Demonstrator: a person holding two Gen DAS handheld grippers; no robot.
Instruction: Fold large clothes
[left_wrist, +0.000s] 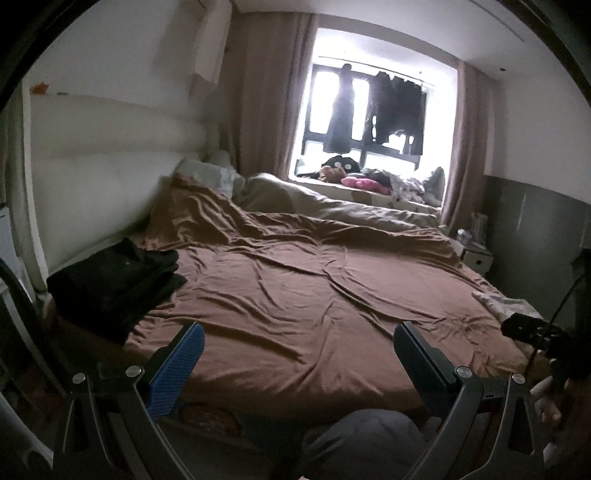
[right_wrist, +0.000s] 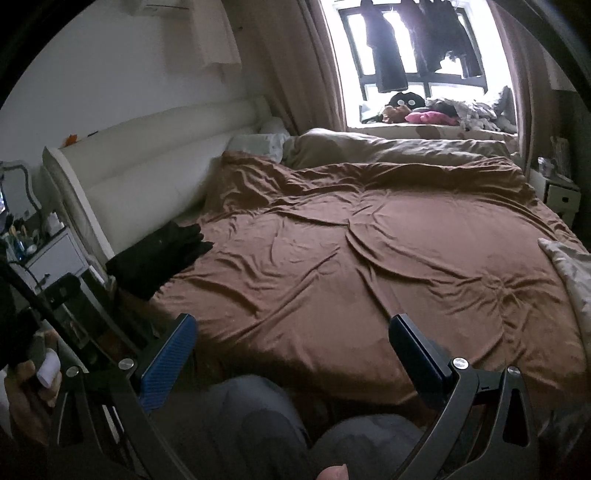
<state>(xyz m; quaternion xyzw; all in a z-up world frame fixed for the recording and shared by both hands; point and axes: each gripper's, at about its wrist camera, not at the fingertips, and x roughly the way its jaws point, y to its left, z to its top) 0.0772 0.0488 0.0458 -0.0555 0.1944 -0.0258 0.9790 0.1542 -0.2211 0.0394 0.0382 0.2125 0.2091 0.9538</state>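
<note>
Black clothes (left_wrist: 118, 284) sit in a folded stack at the bed's left edge, about 9 o'clock in the left wrist view and 10 o'clock in the right one (right_wrist: 162, 254). The stack's long axis runs from the near-left edge of the bed up toward the middle, so it points roughly at 2 o'clock, with the messier layered end on the far side by the headboard (left_wrist: 110, 147).

The surface is a brown duvet (left_wrist: 295, 295), wrinkled all over, covering most of the bed. A beige duvet (left_wrist: 332, 206) is bunched along the far side at 12 o'clock, pillows (left_wrist: 210, 171) tucked in the corner. Behind that is a bright window (left_wrist: 373, 110) with dark clothes hanging in it and a heap of stuff on the sill, curtains either side. There's a nightstand (left_wrist: 476, 258) at 3 o'clock, and a pale cloth (right_wrist: 569, 273) drapes on the bed's right edge.

Both tongs are released and gripping nothing: left gripper (left_wrist: 299, 343) and right gripper (right_wrist: 293, 336) hang over the near edge of the bed with jaws spread wide. The whole middle of the brown duvet is bare fabric, so lots of room there. The person's grey-trousered knees (right_wrist: 258, 417) are just under the grippers.
</note>
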